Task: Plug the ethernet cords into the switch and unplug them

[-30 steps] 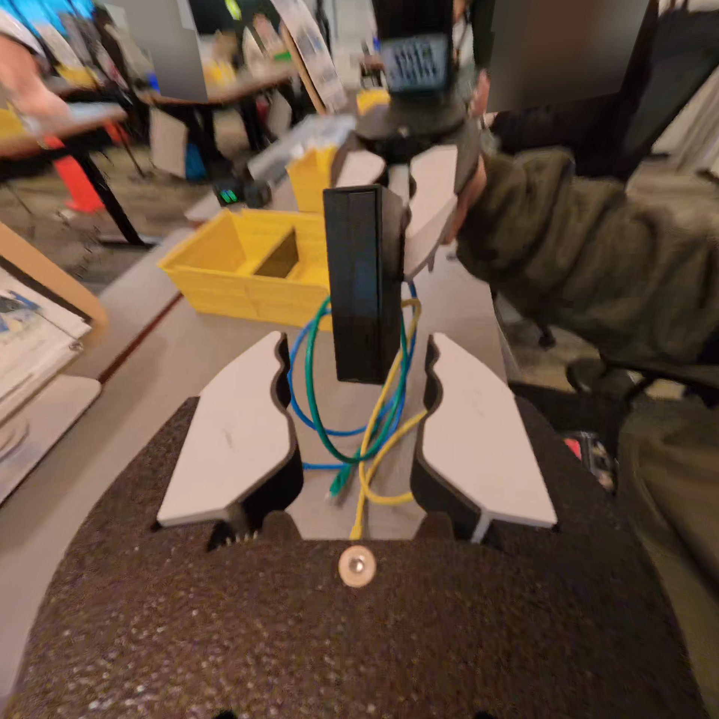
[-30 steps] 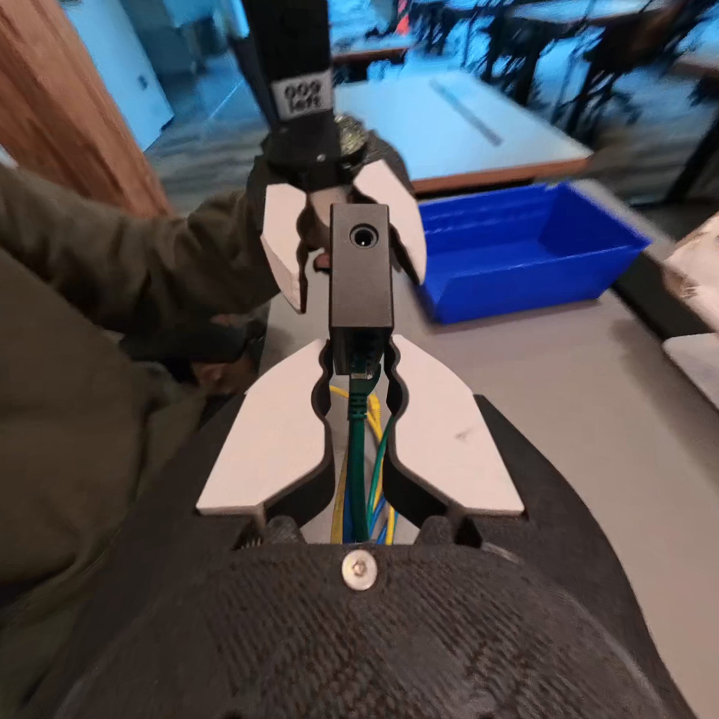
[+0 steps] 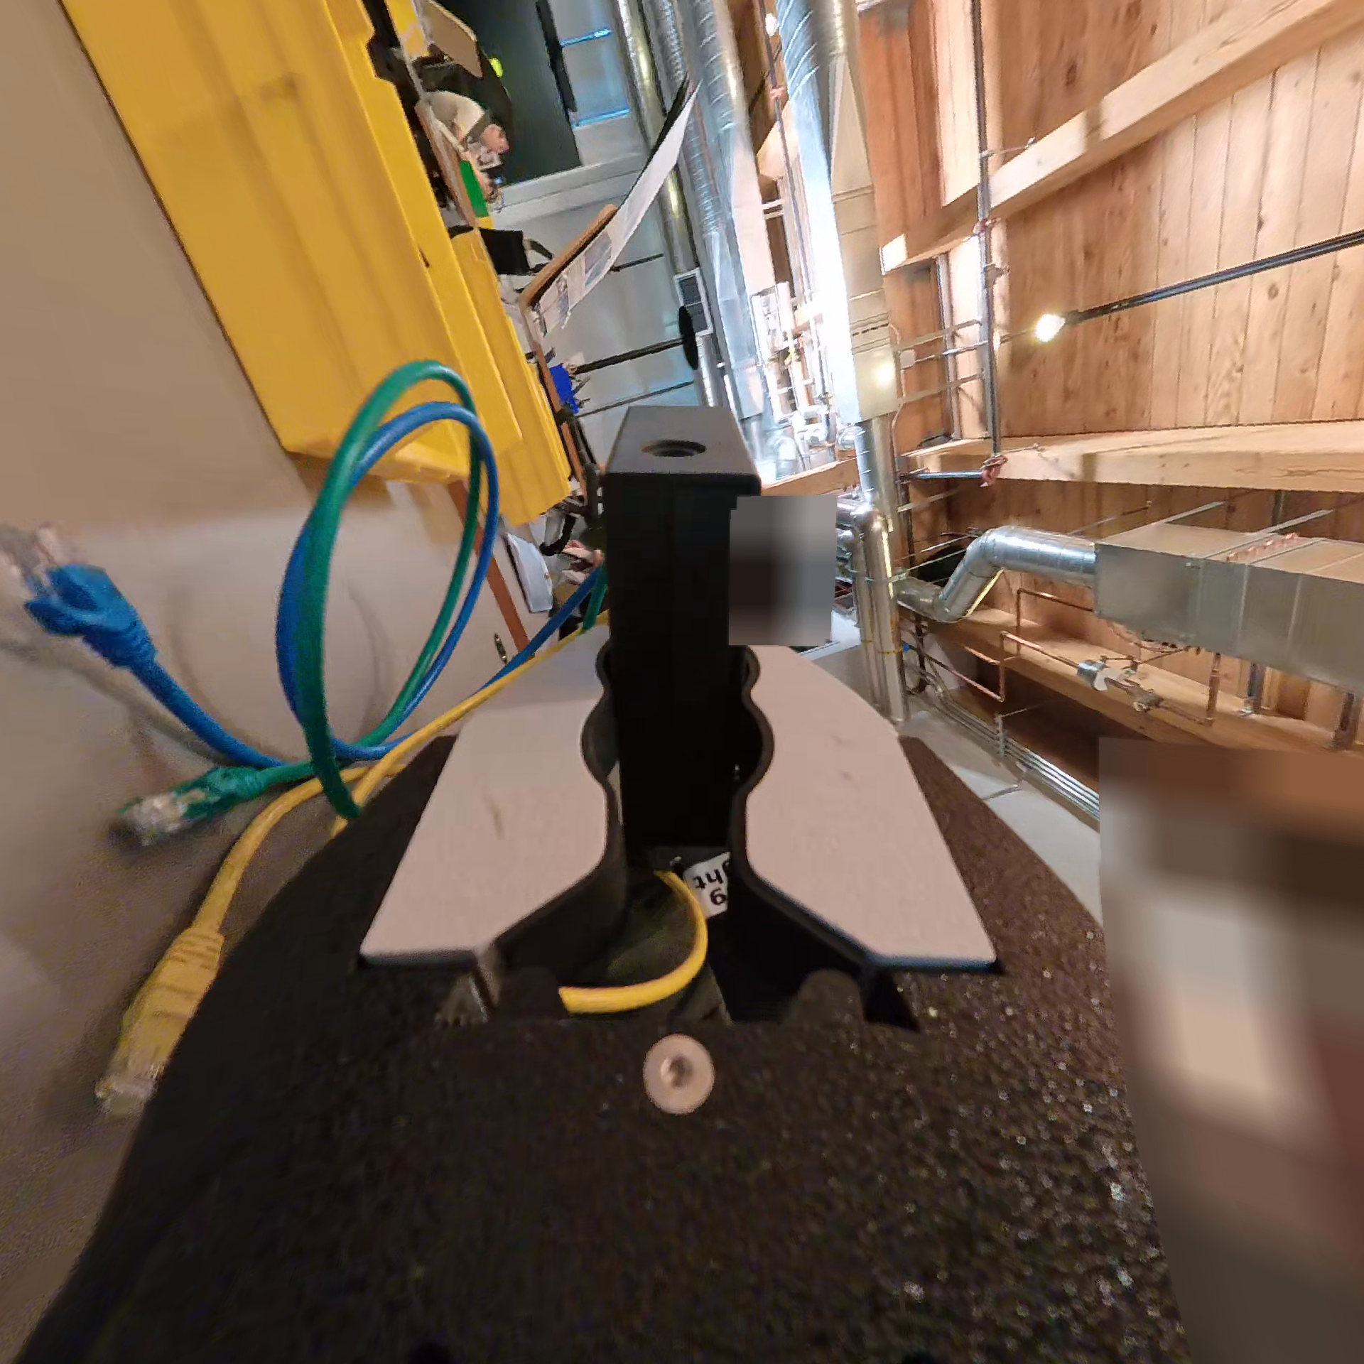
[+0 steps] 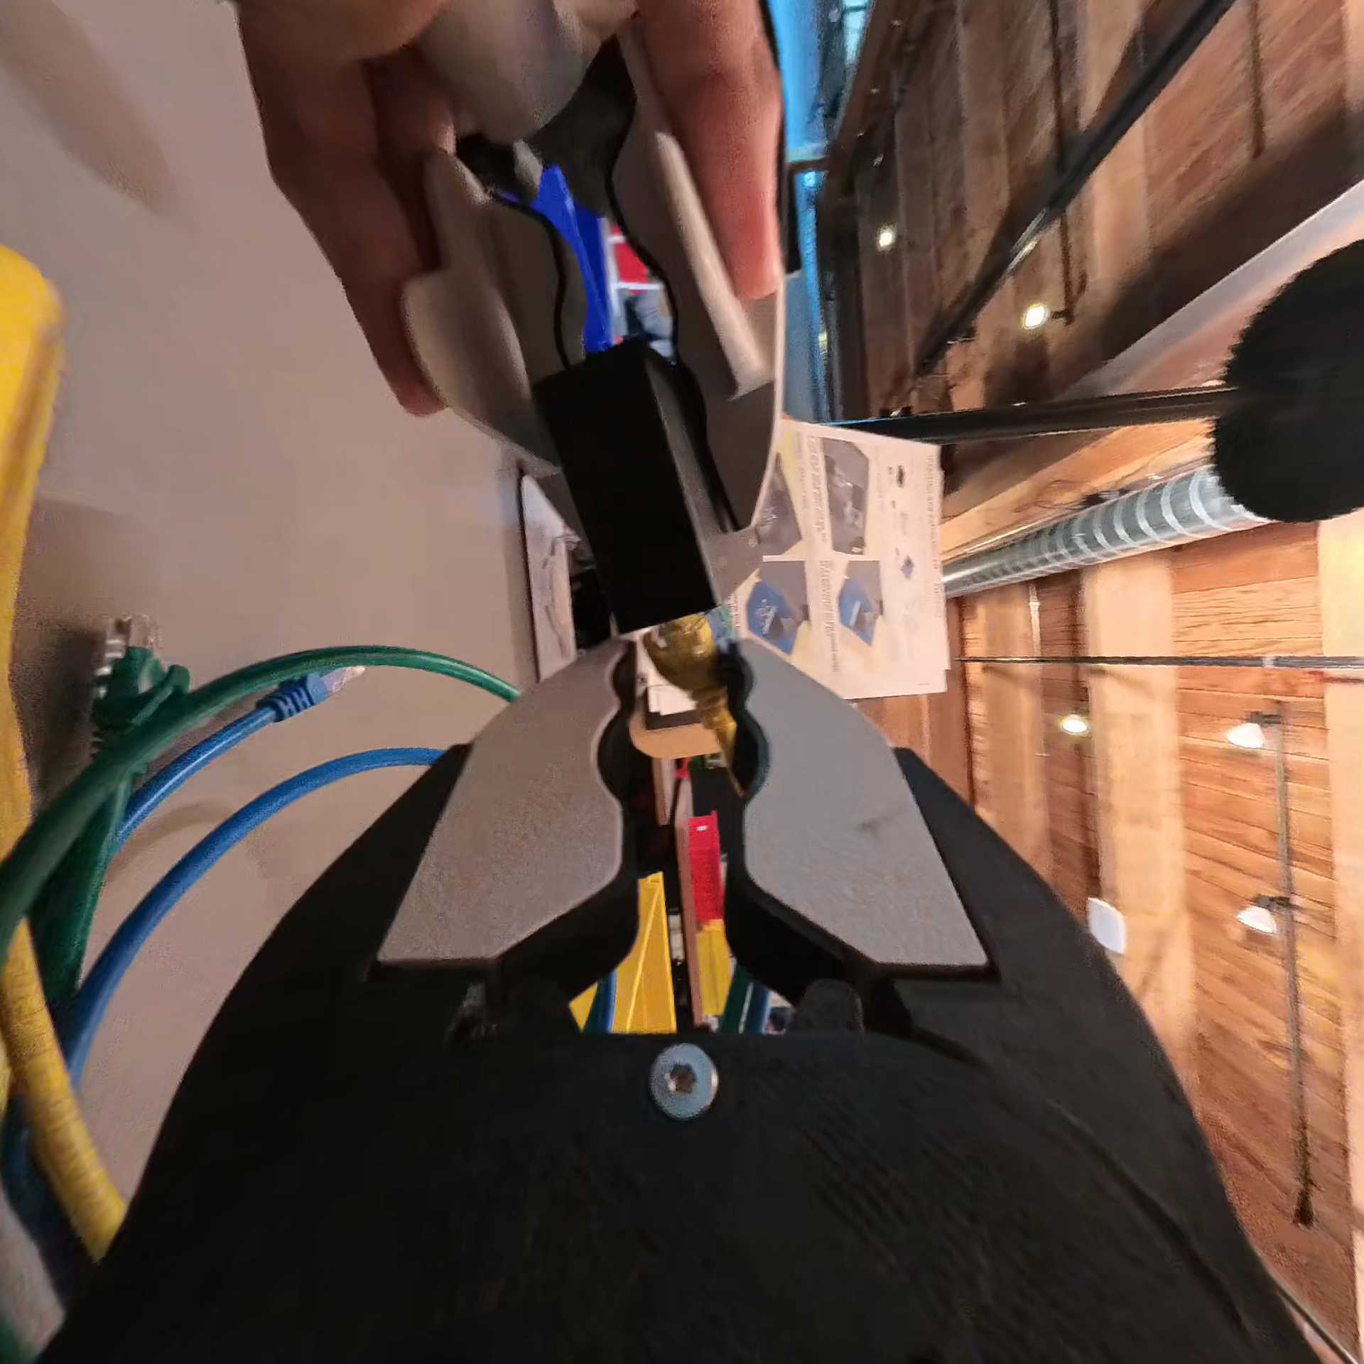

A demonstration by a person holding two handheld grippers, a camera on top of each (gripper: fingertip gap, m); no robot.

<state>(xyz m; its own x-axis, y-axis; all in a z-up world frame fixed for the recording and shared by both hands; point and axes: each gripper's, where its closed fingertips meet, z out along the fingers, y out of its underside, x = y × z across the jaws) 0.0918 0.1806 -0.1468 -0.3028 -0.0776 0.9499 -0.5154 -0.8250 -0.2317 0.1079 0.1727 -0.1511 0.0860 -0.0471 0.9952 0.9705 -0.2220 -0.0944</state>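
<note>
The switch (image 3: pixel 675 664) had passed from the right gripper (image 4: pixel 683 668) to the left gripper (image 3: pixel 675 708), which squeezed it. The right one pinched the yellow plug (image 4: pixel 690 664).

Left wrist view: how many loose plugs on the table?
3: blue plug far left, green plug below it, yellow plug lowest, bottom left. A blurred grey plug may sit at the left edge.

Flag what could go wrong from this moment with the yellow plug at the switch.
The right gripper pinches the yellow plug at an angle to the switch, so it may jam. The left gripper holds only one end of the switch, which could twist. Loose green and blue cords might snag.
</note>
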